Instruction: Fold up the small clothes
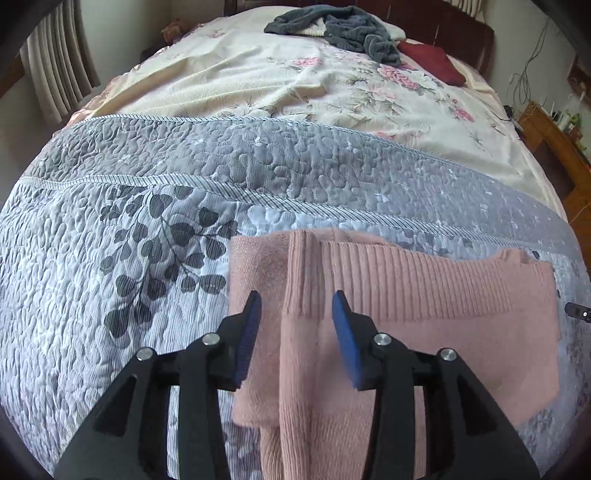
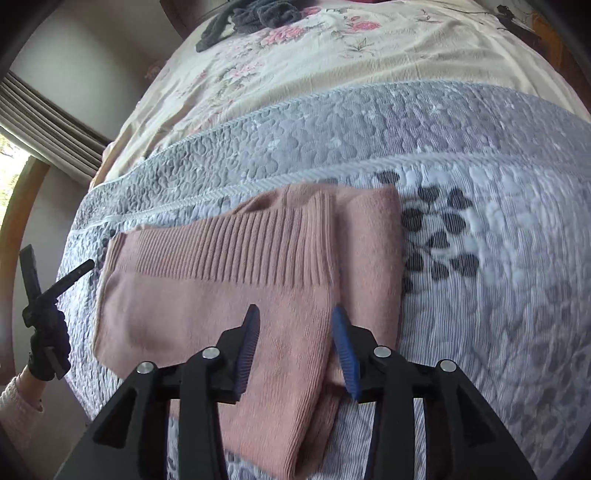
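A pink knit sweater [image 1: 424,314] lies partly folded on the quilt, its ribbed band facing away from me and a sleeve laid down its near side. My left gripper [image 1: 296,299] hovers open over the sleeve's ribbed cuff, its blue pads not touching the cloth. In the right wrist view the same sweater [image 2: 203,295] sits centre-left. There my right gripper [image 2: 295,314] stands open above the folded edge with nothing in it. The left gripper [image 2: 57,258] shows at the far left, open, held by a black-gloved hand [image 2: 50,343].
A grey-blue leaf-print quilt [image 1: 129,258] covers the near bed. Beyond it lies a cream floral blanket [image 1: 258,81] with a dark grey towel heap [image 1: 343,29] and a red cushion [image 1: 432,61]. Curtains [image 1: 59,66] hang left; wooden furniture [image 1: 554,147] stands right.
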The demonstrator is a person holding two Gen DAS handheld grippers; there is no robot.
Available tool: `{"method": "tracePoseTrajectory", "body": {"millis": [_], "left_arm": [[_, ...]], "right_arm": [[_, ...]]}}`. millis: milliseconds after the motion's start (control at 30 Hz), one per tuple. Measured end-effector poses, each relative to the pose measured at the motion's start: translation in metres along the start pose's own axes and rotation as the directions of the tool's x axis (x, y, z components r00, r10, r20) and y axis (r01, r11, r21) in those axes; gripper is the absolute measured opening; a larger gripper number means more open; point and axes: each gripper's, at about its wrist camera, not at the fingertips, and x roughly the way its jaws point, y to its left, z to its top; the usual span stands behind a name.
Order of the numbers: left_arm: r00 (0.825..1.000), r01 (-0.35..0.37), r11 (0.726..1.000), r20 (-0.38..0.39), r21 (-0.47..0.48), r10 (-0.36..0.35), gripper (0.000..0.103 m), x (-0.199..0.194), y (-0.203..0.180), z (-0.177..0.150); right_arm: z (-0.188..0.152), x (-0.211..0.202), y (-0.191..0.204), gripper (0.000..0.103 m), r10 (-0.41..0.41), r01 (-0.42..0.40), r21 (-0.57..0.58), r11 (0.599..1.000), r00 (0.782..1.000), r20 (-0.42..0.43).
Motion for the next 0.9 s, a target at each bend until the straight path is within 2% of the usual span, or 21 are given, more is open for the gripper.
{"method": "tracePoseTrajectory", "body": {"millis": [133, 267, 300, 333, 367, 433, 567, 667, 900], "left_arm": [[0.999, 0.031, 0.997, -0.029, 0.067, -0.029, 0.043, -0.022, -0.022, -0.035], [0.994, 0.073, 0.991, -0.095, 0.116, -0.062, 0.044, -0.023, -0.046, -0.064], [0.992, 0.080, 0.989, -0.107, 0.125, -0.066, 0.044, -0.022, -0.050, -0.069], [0.991, 0.076, 0.988, -0.117, 0.135, -0.061, 0.044, -0.019, -0.053, -0.075], [0.990, 0.074, 0.987, -0.128, 0.143, -0.056, 0.044, -0.016, -0.056, -0.080], [0.987, 0.081, 0.986, -0.152, 0.143, -0.059, 0.044, -0.012, -0.058, -0.086], [0.981, 0.069, 0.986, -0.189, 0.149, -0.040, 0.044, -0.001, -0.060, -0.094], [0.973, 0.059, 0.988, -0.229, 0.141, -0.026, 0.044, 0.011, -0.056, -0.099], [0.972, 0.065, 0.990, -0.231, 0.125, -0.035, 0.044, 0.015, -0.051, -0.100]], "right_arm": [[-0.046, 0.004, -0.001, 0.043, 0.021, -0.019, 0.026, 0.999, 0.995, -0.101], [-0.075, 0.012, -0.001, 0.042, 0.021, -0.017, 0.032, 0.999, 0.988, -0.151], [-0.078, 0.013, -0.001, 0.033, 0.027, -0.022, 0.037, 0.999, 0.988, -0.154], [-0.080, 0.015, -0.001, 0.017, 0.031, -0.026, 0.038, 0.999, 0.987, -0.157], [-0.082, 0.015, -0.001, 0.012, 0.036, -0.031, 0.036, 0.999, 0.986, -0.160], [-0.082, 0.010, 0.001, 0.009, 0.030, -0.026, 0.029, 0.999, 0.989, -0.146], [-0.083, 0.002, -0.003, 0.007, 0.012, -0.008, 0.026, 1.000, 0.989, -0.147], [-0.087, 0.012, -0.009, 0.007, -0.012, 0.019, 0.036, 0.999, 0.984, -0.178], [-0.092, 0.025, -0.016, 0.008, -0.018, 0.028, 0.052, 0.998, 0.982, -0.186]]}}
